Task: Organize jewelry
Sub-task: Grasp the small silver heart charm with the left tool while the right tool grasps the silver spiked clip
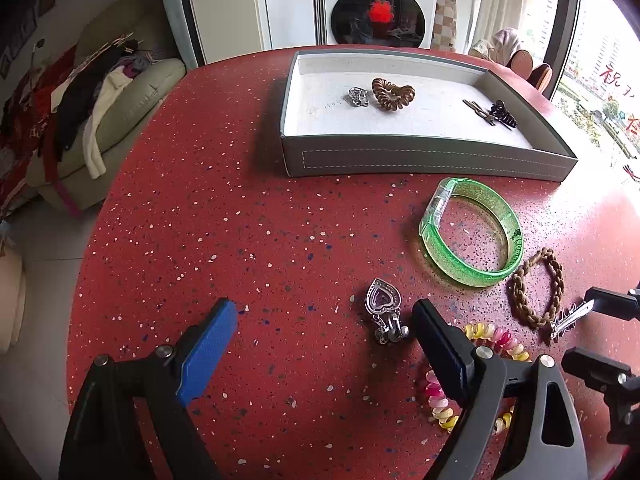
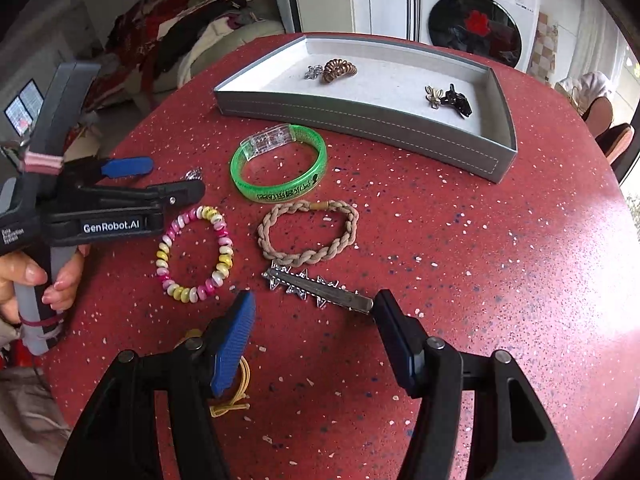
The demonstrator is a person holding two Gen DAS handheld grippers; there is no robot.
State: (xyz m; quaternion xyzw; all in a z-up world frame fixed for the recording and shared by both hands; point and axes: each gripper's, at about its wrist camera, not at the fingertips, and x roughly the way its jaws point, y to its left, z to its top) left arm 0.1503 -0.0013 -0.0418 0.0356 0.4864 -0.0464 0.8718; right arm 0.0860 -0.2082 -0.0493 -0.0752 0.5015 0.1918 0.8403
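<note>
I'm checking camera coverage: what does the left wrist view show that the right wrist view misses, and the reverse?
Only the left wrist view shows the silver heart-shaped pendant clearly; in the right view it is mostly hidden behind the left gripper. Only the right wrist view shows the yellow elastic hair tie and the person's hand. Both show the grey tray, the green glitter bangle, the braided tan hair tie and the silver spiked hair clip.

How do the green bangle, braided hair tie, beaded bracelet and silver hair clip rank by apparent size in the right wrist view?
1. Silver hair clip, longest, though nearest the camera.
2-4. Braided hair tie, green bangle and beaded bracelet: too alike to rank.
</note>
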